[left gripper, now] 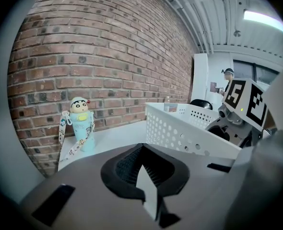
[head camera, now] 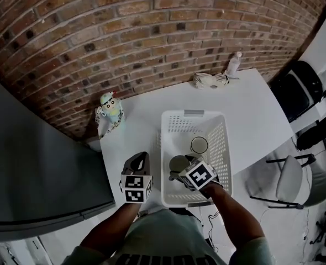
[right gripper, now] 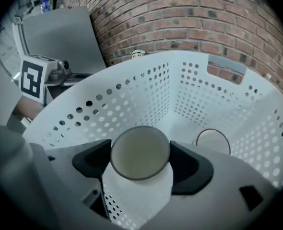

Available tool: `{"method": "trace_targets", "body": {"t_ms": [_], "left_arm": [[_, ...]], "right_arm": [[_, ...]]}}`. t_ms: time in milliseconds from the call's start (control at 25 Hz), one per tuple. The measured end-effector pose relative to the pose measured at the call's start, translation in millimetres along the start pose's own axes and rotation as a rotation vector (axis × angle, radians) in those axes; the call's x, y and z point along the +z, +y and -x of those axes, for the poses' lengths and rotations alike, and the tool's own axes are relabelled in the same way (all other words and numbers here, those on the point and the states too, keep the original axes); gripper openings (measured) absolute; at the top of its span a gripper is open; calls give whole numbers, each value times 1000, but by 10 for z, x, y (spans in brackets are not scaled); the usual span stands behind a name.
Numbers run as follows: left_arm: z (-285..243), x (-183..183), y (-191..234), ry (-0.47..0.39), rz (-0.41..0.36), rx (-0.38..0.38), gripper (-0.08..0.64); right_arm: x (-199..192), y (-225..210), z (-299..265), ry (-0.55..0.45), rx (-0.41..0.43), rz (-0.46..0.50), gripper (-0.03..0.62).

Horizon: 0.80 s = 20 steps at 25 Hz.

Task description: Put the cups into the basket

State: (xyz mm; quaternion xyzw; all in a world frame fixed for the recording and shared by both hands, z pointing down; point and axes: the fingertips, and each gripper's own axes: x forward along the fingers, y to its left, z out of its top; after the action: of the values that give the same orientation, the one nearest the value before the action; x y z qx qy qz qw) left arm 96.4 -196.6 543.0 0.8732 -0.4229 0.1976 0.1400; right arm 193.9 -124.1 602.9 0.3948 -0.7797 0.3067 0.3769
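Right gripper view: the right gripper (right gripper: 140,153) has its jaws clamped on either side of a pale cup (right gripper: 140,150). The cup's mouth faces the camera, and it is held inside the white basket (right gripper: 132,92), above the floor.
Left gripper view: the left gripper (left gripper: 145,175) has its jaws pressed together with nothing between them. It hangs just outside the basket wall, at 9 o'clock from the basket.
Second cup (right gripper: 212,142): stands on the basket floor at 1 o'clock from the held cup, apart from it.
Table (head camera: 251,115): a cartoon-figure bottle (head camera: 110,112) stands at 10 o'clock from the basket. A crumpled bundle (head camera: 210,80) and a small bottle (head camera: 233,64) sit near the far edge, at 12 to 1 o'clock.
Done: one cup is in the basket.
Left to do: the held cup is not yet released. No other cup shows on the table, so this is probably the last one.
Writing: none readable. The gripper cubes carry only black-and-white square markers, and no brand shows on the cups or the basket.
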Motion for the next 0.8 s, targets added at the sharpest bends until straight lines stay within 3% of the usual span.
{"method": "trace_targets", "body": {"t_ms": [160,800], "left_arm": [[-35,-72,2,16,10,5,6],[-43,-76,-106,26,-8,-42,6]], "right_arm": [[-68,-74,-121,19,-1,113,382],[-309,-137,-178,58,-7,211,382]]}}
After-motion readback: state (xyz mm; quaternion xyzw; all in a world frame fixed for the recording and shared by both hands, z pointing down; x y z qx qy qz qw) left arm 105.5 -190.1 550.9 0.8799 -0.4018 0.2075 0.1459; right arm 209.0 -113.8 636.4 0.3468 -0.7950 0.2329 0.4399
